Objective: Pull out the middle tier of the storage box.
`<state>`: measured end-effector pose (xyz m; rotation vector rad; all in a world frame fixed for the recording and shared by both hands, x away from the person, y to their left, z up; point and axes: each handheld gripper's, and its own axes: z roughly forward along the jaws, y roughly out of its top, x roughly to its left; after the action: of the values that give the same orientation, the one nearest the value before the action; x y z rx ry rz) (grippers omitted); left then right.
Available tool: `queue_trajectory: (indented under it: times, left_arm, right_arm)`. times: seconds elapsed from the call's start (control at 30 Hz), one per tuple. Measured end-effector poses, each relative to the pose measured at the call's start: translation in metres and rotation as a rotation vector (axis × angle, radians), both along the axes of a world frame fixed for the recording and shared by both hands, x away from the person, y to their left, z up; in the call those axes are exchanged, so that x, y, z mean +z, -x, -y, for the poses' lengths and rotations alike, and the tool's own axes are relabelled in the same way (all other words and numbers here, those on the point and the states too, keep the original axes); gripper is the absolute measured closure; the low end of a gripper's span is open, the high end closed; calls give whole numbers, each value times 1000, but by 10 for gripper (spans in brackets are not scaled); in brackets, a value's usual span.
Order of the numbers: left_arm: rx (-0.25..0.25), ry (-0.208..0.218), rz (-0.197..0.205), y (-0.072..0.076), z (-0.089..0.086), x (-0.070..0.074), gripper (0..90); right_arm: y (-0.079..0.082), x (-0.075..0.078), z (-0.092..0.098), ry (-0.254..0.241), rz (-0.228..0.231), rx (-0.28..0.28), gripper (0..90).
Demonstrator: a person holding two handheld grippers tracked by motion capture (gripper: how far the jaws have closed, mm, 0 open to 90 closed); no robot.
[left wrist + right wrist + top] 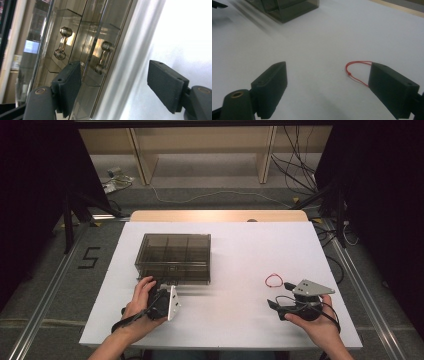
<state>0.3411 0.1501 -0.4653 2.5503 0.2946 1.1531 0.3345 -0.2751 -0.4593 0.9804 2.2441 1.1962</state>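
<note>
Resting on the white worktop [235, 320] in the high view, a smoky, see-through compartment box [174, 257] is sitting left of the middle, its lid down and its dividers showing through. The left gripper [162, 290] is hovering just at the box's near edge, held in the person's left hand [141, 302], with its grey plate turned on edge. Well apart to the right, a red cord loop [273, 280] is lying flat on the sheet, and the right gripper [281, 296] is sitting just beside it in the right hand [316, 322], pointing leftward. Nothing is lying between either gripper and its nearest thing. Beyond the worktop, a pale wooden frame [202, 150] is standing on the grey floor, cables [300, 170] are trailing at the right, tripod legs [75, 215] are spreading at the left, and a black mark like a figure five [89, 257] is stuck to the floor.

In the left gripper view, the left gripper [117, 85] is standing wide with nothing between its pads, and the box's front wall [82, 50] is running slantwise close ahead, carrying two small brass-coloured latches [103, 57].

In the right gripper view, the right gripper [327, 87] is gaping wide and empty above the bare white sheet. The red cord loop [355, 68] is lying just inside the right-hand pad, partly hidden behind it, while a corner of the box [287, 10] is showing far off at the top.
</note>
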Motion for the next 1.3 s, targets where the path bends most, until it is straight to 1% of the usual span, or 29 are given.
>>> queue_trajectory:
  times: [0.1,0.2,0.27,0.3,0.33,0.37,0.4,0.5,0.53,0.57,0.6,0.7,0.83,0.9,0.97,1.0,1.07,1.2,1.3]
  left_arm:
    - [15,13,-49,-4,-3,4,260]
    - [13,22,-94,-9,-8,9,257]
    - [16,47,-109,-13,-11,14,259]
    - [15,44,-123,-16,-13,17,267]
    - [17,45,-129,-18,-14,20,265]
    - [15,31,-128,-20,-16,22,266]
    - [10,25,-135,-21,-17,24,279]
    - [-4,7,-168,-27,-20,29,310]
    - [-9,14,-177,-30,-21,30,325]
    - [-13,10,-188,-32,-22,32,333]
    - [-14,18,-204,-34,-23,33,342]
    - [-19,22,-246,-38,-26,36,368]
    - [-19,10,-282,-44,-28,40,400]
    - [-25,16,-290,-47,-28,42,414]
    - [-31,21,-305,-50,-30,43,421]
    - [-35,20,-316,-53,-31,43,442]
    - [-39,4,-335,-56,-33,43,474]
    - [-48,-10,-365,-61,-36,41,551]
    - [-49,-31,-393,-64,-36,39,587]
  right_arm:
    - [0,0,0,0,0,-2,161]
    - [1,0,0,-3,-3,-5,161]
    - [0,0,-1,-4,-6,-5,161]
    - [0,0,-1,-4,-7,-6,161]
    - [0,0,-1,-4,-6,-6,161]
    - [0,0,-1,-4,-6,-5,161]
    - [0,0,-1,-2,-6,-5,161]
    - [0,0,-1,-3,-7,-6,161]
    - [0,0,-1,-3,-8,-6,160]
    - [0,-1,-1,-2,-8,-6,160]
    - [0,-1,-1,-2,-8,-6,161]
    - [0,-1,-1,-3,-8,-7,161]
    - [0,-1,-1,-1,-11,-3,161]
    - [0,-1,-1,-1,-12,-4,160]
    - [0,-1,-1,0,-12,-4,161]
    - [0,-2,-1,1,-14,-4,161]
    - [0,-2,-1,2,-18,-4,161]
    - [0,-2,-1,3,-19,-4,161]
    - [0,-2,-1,3,-20,-5,161]
